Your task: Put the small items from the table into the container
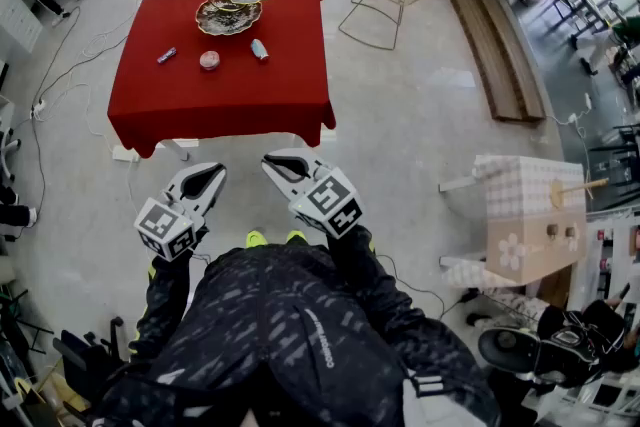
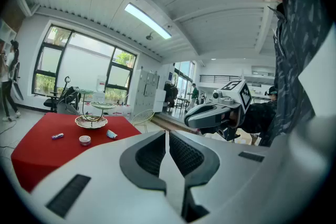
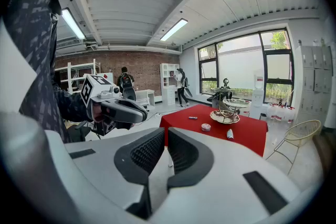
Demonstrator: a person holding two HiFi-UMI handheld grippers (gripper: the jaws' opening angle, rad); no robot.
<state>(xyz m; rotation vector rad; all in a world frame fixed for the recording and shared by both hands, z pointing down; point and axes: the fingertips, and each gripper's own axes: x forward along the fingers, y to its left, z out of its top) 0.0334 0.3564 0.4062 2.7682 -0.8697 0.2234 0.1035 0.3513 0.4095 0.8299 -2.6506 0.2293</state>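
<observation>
We hold both grippers out ahead of our torso, side by side, close together and tipped slightly downward; the left gripper has its fingers closed together with nothing between them; the right gripper is likewise closed and empty; each marker cube faces up; our dark patterned sleeves run back from them.

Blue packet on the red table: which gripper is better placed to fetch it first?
Left, probably. The left gripper stands nearer the blue packet; the right gripper is further across. Both are shut and empty.
</observation>
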